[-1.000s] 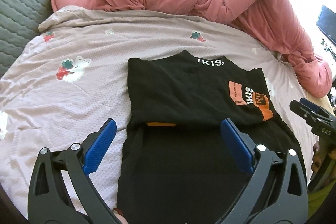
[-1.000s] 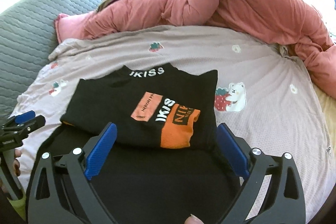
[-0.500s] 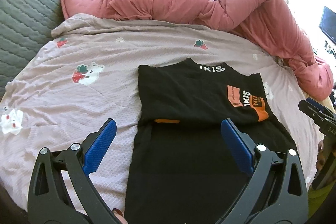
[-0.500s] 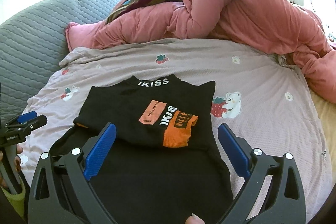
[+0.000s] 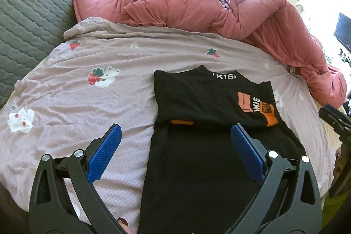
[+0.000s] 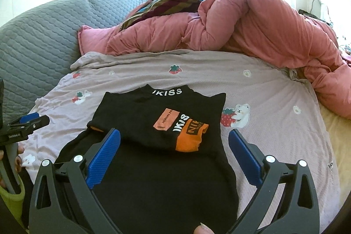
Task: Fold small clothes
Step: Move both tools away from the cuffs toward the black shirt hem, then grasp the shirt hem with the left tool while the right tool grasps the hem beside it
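Black shirt (image 6: pixel 158 146): flat on the pink bedsheet (image 5: pixel 87 106), sleeves tucked in, lengthwise fold apparently pending. Left gripper (image 5: pixel 175 152) and right gripper (image 6: pixel 175 152): both spread wide, empty, above the hem. Likely next: pinch the hem corners, carry toward the collar.

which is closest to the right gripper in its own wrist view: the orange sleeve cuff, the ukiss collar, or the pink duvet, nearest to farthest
From the right gripper:
1. orange sleeve cuff, just ahead on the black shirt, slightly right.
2. UKISS collar, at the shirt's far edge, centre.
3. pink duvet, heaped across the back of the bed.
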`<state>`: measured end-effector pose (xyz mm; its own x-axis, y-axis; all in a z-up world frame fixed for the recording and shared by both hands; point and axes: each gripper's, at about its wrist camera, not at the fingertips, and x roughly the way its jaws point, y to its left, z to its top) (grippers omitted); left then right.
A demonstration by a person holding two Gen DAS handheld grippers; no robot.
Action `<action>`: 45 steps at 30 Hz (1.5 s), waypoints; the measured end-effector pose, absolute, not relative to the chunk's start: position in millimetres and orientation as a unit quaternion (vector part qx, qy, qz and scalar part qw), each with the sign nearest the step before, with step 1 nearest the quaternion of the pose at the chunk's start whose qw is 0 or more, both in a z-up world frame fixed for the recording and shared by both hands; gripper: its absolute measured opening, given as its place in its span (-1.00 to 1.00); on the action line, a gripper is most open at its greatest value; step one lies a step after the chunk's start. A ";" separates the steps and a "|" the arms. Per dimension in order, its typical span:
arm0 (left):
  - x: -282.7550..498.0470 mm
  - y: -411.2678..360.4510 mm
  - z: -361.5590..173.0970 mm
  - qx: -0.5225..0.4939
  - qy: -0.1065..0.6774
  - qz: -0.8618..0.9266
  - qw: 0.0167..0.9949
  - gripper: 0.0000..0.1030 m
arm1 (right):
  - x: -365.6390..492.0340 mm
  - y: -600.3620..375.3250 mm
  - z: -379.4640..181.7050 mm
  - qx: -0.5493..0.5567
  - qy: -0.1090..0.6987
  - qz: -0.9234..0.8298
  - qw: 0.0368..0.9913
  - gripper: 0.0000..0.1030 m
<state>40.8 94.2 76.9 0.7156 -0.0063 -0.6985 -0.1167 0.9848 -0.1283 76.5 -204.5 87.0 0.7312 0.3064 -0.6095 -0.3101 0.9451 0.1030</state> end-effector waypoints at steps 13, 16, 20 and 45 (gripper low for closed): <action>15.7 109.4 69.2 -0.094 0.383 0.047 0.918 0.81 | 54.1 -217.3 82.3 -0.014 0.333 0.165 0.928 0.91; 11.2 111.5 68.8 -0.093 0.383 0.051 0.918 0.81 | 50.0 -220.3 81.4 -0.017 0.332 0.164 0.929 0.91; 5.6 111.9 66.6 -0.086 0.387 0.053 0.917 0.81 | 44.8 -225.2 80.2 -0.018 0.333 0.163 0.929 0.91; -36.5 122.7 0.8 -0.080 0.457 0.040 0.885 0.81 | 1.8 -267.9 28.4 -0.035 0.405 0.138 0.903 0.91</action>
